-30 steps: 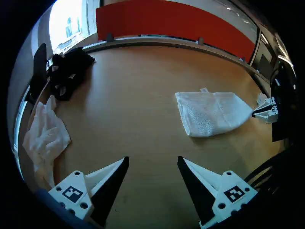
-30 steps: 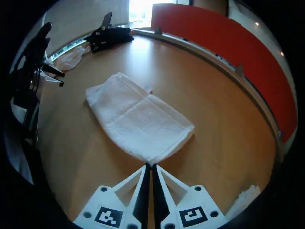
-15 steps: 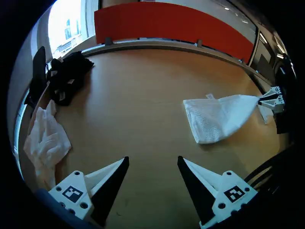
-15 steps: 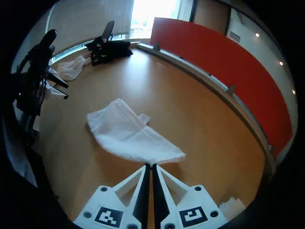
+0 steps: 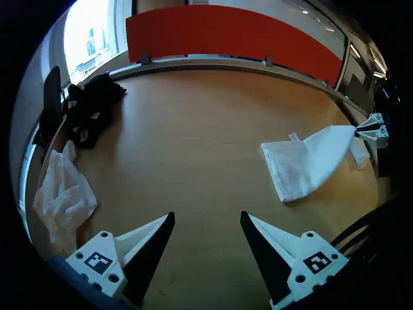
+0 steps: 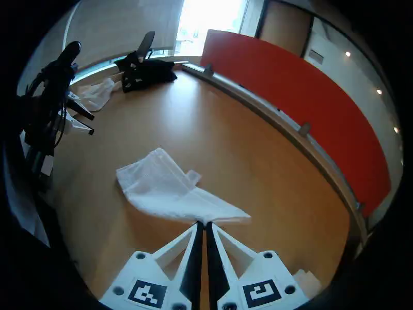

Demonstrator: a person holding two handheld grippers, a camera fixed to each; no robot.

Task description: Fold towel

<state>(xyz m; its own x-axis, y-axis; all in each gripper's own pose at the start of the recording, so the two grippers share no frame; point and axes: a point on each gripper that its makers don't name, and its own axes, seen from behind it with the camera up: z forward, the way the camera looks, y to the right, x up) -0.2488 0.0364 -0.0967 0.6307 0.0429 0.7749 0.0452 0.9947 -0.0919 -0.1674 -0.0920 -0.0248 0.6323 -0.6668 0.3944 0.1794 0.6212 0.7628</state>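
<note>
- While one corner of the towel (image 6: 160,186) is pinched between the closed fingers of the right claw (image 6: 204,225), that corner is held raised above the desk (image 6: 248,170), and the cloth is drawn into a taut point at the fingertips.
- The rest of the towel is seen lying flat on the desk, folded over in layers, with a small tag sticking out at the side turned toward the desk's far rim.
- The left claw (image 5: 206,214) is held wide open above the desk's near part, and nothing is gripped between its fingers.
- In the left gripper view, the right claw is seen at the desk's right edge, with the towel stretched up to it from the desk top.
- A red screen (image 5: 227,31) is mounted along the desk's far rim.
- A black bundle (image 5: 90,106) is seen at the desk's far left corner, and a crumpled white cloth (image 5: 64,191) is found at the desk's left edge, just beside that bundle.
- A small white scrap (image 5: 359,152) is seen at the desk's right edge, just below the right claw.
</note>
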